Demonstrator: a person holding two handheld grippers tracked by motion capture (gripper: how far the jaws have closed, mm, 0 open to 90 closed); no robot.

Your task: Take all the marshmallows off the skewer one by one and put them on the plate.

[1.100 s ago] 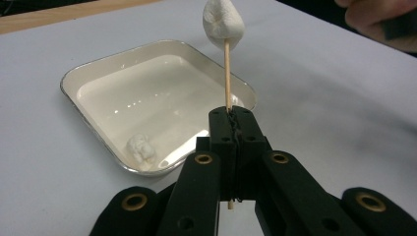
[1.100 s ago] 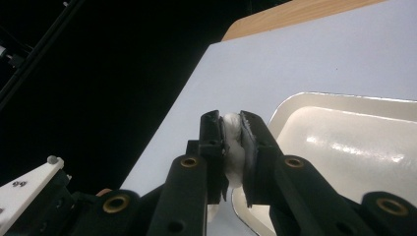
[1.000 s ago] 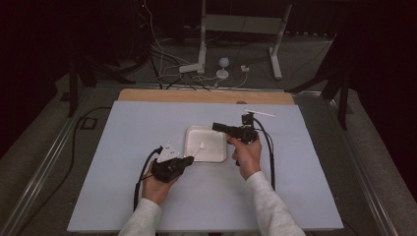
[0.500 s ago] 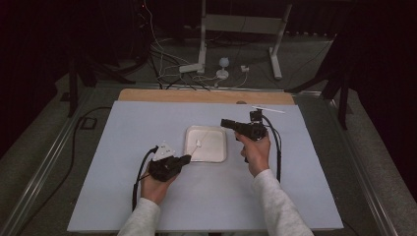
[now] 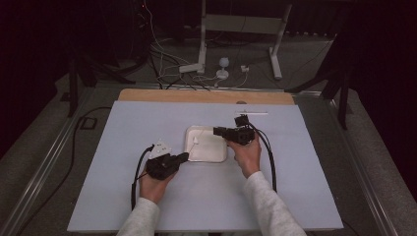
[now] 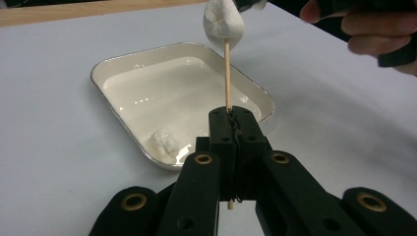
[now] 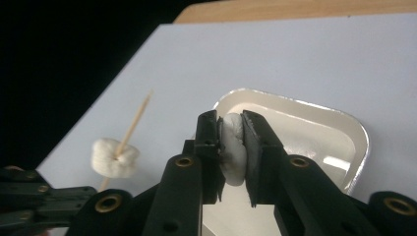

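My left gripper (image 6: 232,115) is shut on a thin wooden skewer (image 6: 227,73) that stands up from its jaws. A white marshmallow (image 6: 223,22) is speared near the skewer's top. My right gripper (image 7: 231,120) has a second marshmallow (image 7: 233,147) squeezed between its pads. Its jaws have just been opening a little with the marshmallow still between them. It hangs over the right edge of the white tray (image 5: 189,147). The speared marshmallow (image 7: 114,157) is off to its left. A third marshmallow (image 6: 163,141) lies in the tray's near corner. Left gripper (image 5: 182,157) and right gripper (image 5: 219,131) flank the tray.
The tray sits mid-table on a pale sheet (image 5: 123,196). A wooden strip (image 5: 206,96) runs along the far edge. A thin pale stick (image 5: 253,113) lies just beyond the right hand. Black cables trail from both grippers toward the person. Stand legs and wires sit on the floor behind.
The right gripper with its marshmallow drew slightly right and away, then came back left and lower over the tray's right edge. The left gripper and skewer stayed put.
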